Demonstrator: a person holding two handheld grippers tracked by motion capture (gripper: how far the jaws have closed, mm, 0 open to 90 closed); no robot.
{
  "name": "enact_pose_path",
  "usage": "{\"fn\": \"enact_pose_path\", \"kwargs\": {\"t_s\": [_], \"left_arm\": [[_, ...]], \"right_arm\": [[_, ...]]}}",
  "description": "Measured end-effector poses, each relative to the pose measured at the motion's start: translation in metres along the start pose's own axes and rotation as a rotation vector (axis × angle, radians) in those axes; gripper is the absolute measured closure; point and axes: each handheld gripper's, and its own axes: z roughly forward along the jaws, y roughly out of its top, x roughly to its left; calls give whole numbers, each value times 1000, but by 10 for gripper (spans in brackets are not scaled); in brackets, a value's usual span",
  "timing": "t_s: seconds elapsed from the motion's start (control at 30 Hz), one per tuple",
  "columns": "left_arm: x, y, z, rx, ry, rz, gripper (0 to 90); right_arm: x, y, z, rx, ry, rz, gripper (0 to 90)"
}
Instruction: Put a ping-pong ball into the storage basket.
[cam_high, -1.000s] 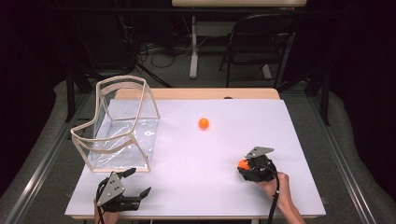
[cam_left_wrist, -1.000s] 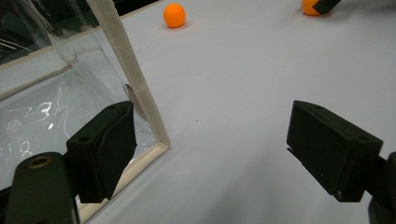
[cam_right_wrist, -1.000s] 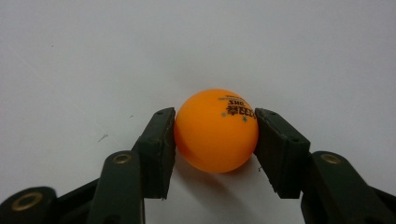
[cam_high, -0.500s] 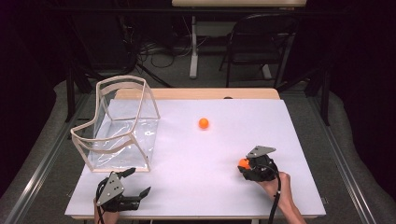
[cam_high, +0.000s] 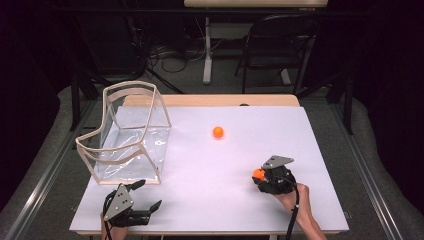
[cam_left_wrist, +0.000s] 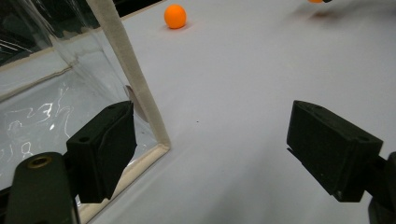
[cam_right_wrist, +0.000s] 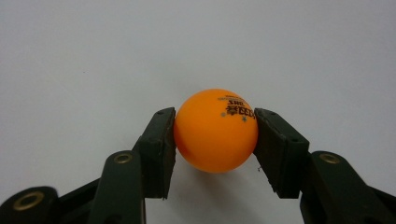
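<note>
A lab-like workroom: white table (cam_high: 210, 200), floor cables (cam_high: 165, 52), folding chair (cam_high: 277, 45) (dark surroundings).

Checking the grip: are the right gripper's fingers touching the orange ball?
Touching. The right gripper view shows both fingers pressed against the orange ball.

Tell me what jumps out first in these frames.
An orange ball pinched between the right gripper fingers, low over the white table near its right front. A second orange ball lies loose mid-table. At far left stands a clear bin, with the left gripper open beside its near corner.
</note>
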Motion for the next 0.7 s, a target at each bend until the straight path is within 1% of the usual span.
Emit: {"fn": "enact_pose_path", "kwargs": {"t_s": [0.27,0.5,0.53,0.6,0.7], "left_arm": [[0,0,1,4,0,2,160],[0,0,2,4,-4,0,160],[-1,0,3,3,-3,-4,160],[-1,0,3,3,-4,-5,160],[0,0,2,4,-4,-1,160]], "right_arm": [[2,5,-1,-10,5,-7,498],[3,9,-2,-21,12,-1,498],[4,11,-2,-26,16,-9,498],[5,13,-1,-27,15,-8,498],[6,15,0,-29,14,-20,498]]}}
